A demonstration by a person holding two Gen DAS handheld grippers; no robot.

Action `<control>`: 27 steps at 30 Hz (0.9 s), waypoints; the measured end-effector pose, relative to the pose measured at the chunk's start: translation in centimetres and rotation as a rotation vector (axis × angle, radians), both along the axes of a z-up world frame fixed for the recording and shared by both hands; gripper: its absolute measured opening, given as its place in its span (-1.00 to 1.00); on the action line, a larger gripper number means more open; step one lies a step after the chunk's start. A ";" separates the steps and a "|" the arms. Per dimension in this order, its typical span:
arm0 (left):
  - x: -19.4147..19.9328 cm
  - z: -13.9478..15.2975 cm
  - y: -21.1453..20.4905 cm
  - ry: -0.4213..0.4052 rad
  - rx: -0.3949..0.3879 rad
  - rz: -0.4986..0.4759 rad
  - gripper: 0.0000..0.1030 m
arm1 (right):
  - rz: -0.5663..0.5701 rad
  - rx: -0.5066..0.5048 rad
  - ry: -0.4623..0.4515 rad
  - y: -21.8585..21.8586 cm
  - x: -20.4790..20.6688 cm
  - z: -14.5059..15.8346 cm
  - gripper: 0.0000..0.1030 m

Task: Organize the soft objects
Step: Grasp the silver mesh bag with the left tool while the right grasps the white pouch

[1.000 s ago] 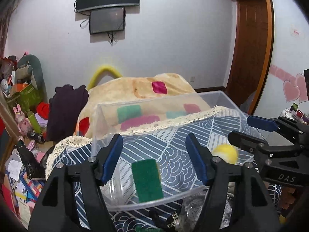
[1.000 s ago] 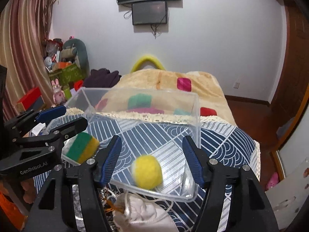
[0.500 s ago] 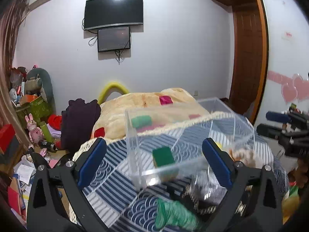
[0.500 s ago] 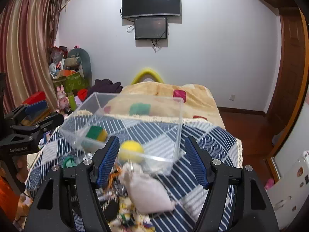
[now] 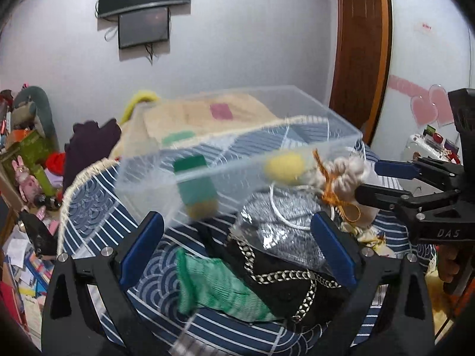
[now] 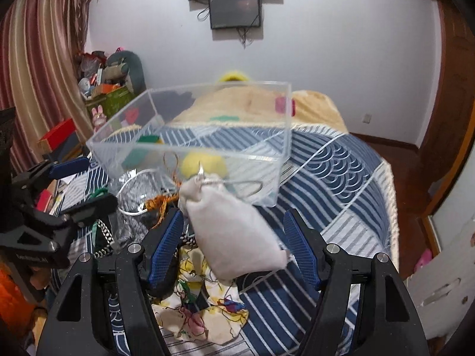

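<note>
A clear plastic box [image 5: 225, 136] stands on the blue patterned bed cover [image 6: 335, 178]; it also shows in the right wrist view [image 6: 267, 136]. Inside it lie a green and yellow sponge [image 5: 196, 184] and a yellow ball [image 5: 285, 164]. In front of the box lies a heap: a green knit cloth [image 5: 213, 284], a black bag with a chain [image 5: 285, 279], a silver pouch [image 5: 282, 225] and a white drawstring pouch [image 6: 231, 231]. My left gripper [image 5: 237, 249] is open above the green cloth and black bag. My right gripper [image 6: 234, 246] is open around the white pouch, not touching it.
A printed cloth [image 6: 202, 317] lies at the near edge of the heap. A beige blanket [image 6: 249, 103] covers the far bed. Clutter and toys [image 5: 26, 160] stand at the left by the curtain [image 6: 38, 68]. A wooden door [image 5: 359, 47] is at the right.
Both grippers have pulled back from the box toward me and lowered over the heap. The sponge and the ball stay in the box. The heap has come into view under both grippers.
</note>
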State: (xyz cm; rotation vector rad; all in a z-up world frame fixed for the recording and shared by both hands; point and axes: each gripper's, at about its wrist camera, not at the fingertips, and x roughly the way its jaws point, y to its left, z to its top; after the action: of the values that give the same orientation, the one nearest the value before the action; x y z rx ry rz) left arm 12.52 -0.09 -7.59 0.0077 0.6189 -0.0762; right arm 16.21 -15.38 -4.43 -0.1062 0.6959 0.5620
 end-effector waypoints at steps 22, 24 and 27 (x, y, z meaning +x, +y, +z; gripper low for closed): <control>3.4 -1.7 -2.5 0.068 -0.046 -0.047 0.94 | -0.056 0.127 -0.149 -3.7 -2.9 3.6 -0.70; 3.4 -1.8 -2.6 0.059 -0.063 -0.054 0.65 | -0.057 0.128 -0.151 -3.6 -2.9 3.6 -0.70; 3.1 -1.8 -2.9 0.046 -0.054 -0.086 0.20 | -0.046 0.117 -0.137 -2.8 -2.3 3.3 -0.70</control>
State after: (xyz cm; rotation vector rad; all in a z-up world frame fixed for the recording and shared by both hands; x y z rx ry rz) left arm 15.60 -2.94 -9.38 -0.0199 0.6619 -0.1772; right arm 13.92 -18.23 -1.10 -0.0190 0.5302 0.5451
